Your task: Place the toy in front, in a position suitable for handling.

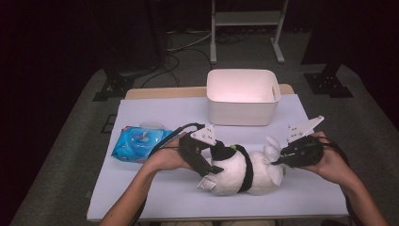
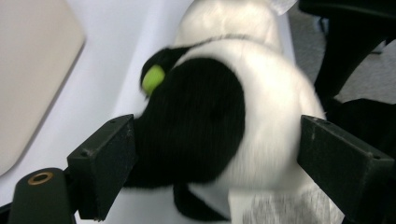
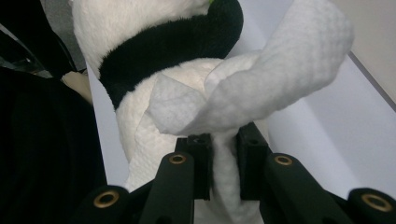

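Desk [image 1: 155, 193]: white top, lower middle of the frame.
Plush toy [image 1: 235, 172]: black and white, lying at lower centre on the desk.
Left gripper [image 1: 209, 170]: jaws wide around the toy's sides.
Right gripper [image 1: 278, 161]: jaws narrow, pinching white wipe [image 3: 261, 88] against the toy.
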The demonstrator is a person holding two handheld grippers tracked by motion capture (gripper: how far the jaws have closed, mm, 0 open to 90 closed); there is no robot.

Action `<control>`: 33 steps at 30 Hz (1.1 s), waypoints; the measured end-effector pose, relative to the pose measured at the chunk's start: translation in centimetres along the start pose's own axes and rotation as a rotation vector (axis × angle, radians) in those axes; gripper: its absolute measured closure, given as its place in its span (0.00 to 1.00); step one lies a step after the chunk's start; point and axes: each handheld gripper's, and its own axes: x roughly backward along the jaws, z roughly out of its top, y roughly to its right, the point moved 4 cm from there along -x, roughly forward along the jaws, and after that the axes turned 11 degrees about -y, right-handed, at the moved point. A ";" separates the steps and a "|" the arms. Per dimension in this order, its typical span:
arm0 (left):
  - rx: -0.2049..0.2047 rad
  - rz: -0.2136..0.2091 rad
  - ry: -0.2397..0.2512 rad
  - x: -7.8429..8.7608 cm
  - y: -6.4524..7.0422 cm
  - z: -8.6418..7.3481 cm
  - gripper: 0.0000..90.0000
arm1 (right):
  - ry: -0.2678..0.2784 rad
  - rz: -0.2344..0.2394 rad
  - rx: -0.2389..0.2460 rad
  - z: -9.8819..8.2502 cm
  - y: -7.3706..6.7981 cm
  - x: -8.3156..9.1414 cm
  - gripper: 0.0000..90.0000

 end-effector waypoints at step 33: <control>0.004 -0.037 0.002 -1.7 0.4 -0.5 0.16 | 0.009 -0.004 0.045 1.4 -0.6 -0.1 0.87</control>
